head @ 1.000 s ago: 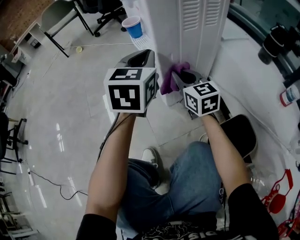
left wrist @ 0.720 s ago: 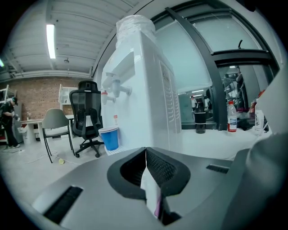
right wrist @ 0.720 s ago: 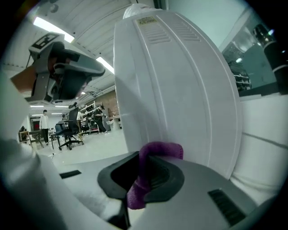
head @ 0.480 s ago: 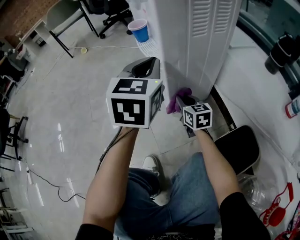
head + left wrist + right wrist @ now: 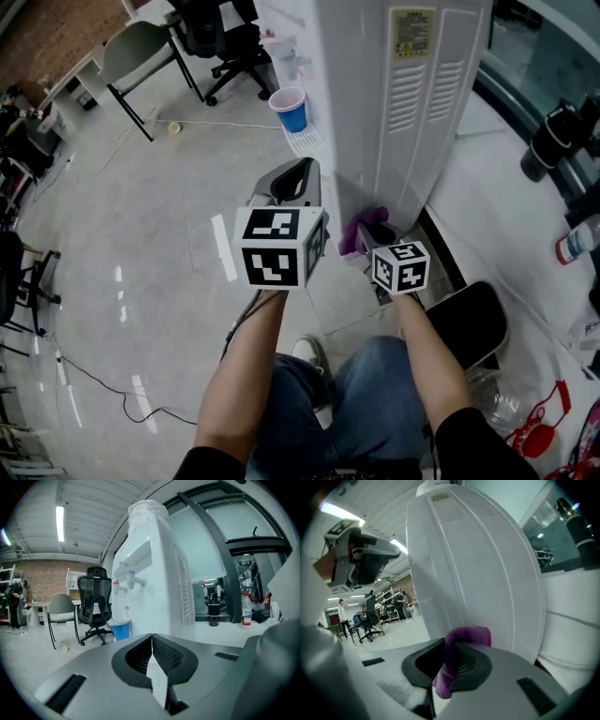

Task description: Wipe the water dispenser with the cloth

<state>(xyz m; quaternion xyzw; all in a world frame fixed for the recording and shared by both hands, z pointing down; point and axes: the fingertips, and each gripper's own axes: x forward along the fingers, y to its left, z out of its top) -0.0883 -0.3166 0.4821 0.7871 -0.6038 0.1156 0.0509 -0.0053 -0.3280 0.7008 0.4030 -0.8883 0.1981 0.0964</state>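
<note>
The tall white water dispenser (image 5: 375, 103) stands ahead; its louvred side panel (image 5: 487, 583) fills the right gripper view. My right gripper (image 5: 367, 234) is shut on a purple cloth (image 5: 364, 230), low down by the dispenser's base corner. The cloth (image 5: 459, 660) sticks out between the jaws, close to the panel. My left gripper (image 5: 291, 183) hangs to the left of the dispenser, shut with nothing in it. In the left gripper view the dispenser (image 5: 150, 573) shows its taps, a little way off.
A blue cup (image 5: 291, 108) sits on the dispenser's drip tray. Office chairs (image 5: 206, 42) and a table stand at the back left. A black bottle (image 5: 548, 141) and a clear bottle (image 5: 577, 242) stand on the white counter at right. A cable (image 5: 84, 375) lies on the floor.
Both grippers have come back from the dispenser and sit lower in the head view. The right gripper with the cloth slid down the side panel toward the base.
</note>
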